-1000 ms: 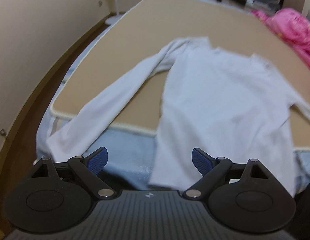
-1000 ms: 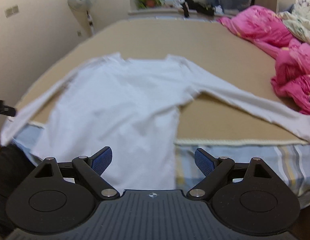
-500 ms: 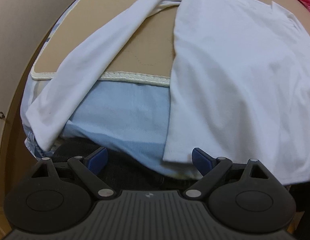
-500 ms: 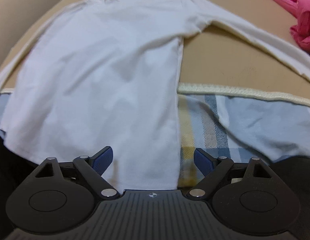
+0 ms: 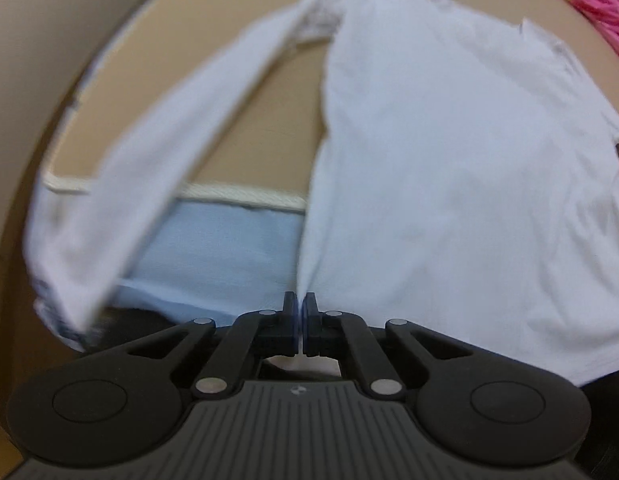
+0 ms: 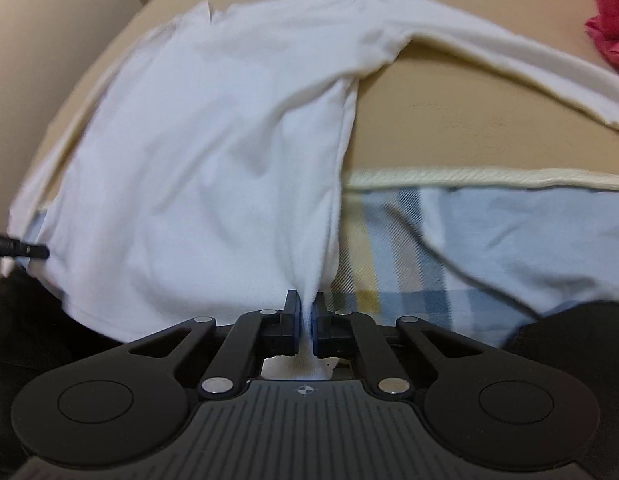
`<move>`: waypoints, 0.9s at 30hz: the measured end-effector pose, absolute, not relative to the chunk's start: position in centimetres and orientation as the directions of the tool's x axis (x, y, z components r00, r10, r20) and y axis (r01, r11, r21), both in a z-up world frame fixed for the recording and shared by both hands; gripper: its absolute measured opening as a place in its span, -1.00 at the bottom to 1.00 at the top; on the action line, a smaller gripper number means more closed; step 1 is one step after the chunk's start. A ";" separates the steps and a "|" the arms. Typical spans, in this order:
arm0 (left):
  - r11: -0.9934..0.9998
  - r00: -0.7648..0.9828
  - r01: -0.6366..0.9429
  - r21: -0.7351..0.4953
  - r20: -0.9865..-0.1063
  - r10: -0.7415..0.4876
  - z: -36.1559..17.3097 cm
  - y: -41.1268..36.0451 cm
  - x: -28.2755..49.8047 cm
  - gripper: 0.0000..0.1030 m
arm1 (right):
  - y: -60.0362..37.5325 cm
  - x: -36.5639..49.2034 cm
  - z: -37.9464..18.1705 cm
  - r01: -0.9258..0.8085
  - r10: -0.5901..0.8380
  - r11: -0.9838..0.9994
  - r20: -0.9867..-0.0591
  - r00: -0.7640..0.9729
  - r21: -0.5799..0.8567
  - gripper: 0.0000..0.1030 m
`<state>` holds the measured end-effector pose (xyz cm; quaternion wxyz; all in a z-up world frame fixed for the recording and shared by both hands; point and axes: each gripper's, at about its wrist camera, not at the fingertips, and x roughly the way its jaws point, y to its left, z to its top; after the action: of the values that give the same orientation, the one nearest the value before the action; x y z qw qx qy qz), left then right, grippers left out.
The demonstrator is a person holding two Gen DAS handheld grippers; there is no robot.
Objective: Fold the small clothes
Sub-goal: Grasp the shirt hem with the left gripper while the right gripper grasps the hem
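The left gripper point(image 5: 300, 304) is clenched on the near hem of the shirt point(image 5: 449, 168), at the hem's left corner; white cloth is pinched between its dark pads and shows again in the gap behind them. From that pinch the shirt's left side seam runs straight away up the bed. The right gripper point(image 6: 305, 304) is likewise clamped on the hem, at its right corner, and the cloth is gathered into a narrow bunch that fans out from the jaws into the body of the shirt point(image 6: 213, 152).

The shirt is white and long-sleeved, lying flat with its neck at the far end and its hem at the near edge of the bed. Most of its body rests on a tan mat point(image 6: 489, 128) with a cream braided border; the lower part hangs past that border onto a pale blue sheet point(image 5: 229, 240), which in the right view shows blue and yellow checks. The left sleeve point(image 5: 157, 160) slants from the shoulder toward the near left corner of the mat and over its border. The right sleeve point(image 6: 509, 64) stretches out toward the right edge of the mat. Pink bedding point(image 6: 609, 20) lies at the far right. At the left edge of the right view a dark tip of the other gripper shows beside the hem.
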<state>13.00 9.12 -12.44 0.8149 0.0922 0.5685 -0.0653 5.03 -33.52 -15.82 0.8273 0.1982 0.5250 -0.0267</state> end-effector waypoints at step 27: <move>0.957 0.273 0.236 0.166 -0.957 0.099 -15.5 9.1 12.4 -0.95 | -35.8 1.1 -17.7 0.380 0.173 0.867 -0.909 0.380 0.323 -0.93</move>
<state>12.36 9.15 -15.45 0.7856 0.1393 0.6013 -0.0438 1.10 -35.76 -17.67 0.7922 0.2497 0.5529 -0.0653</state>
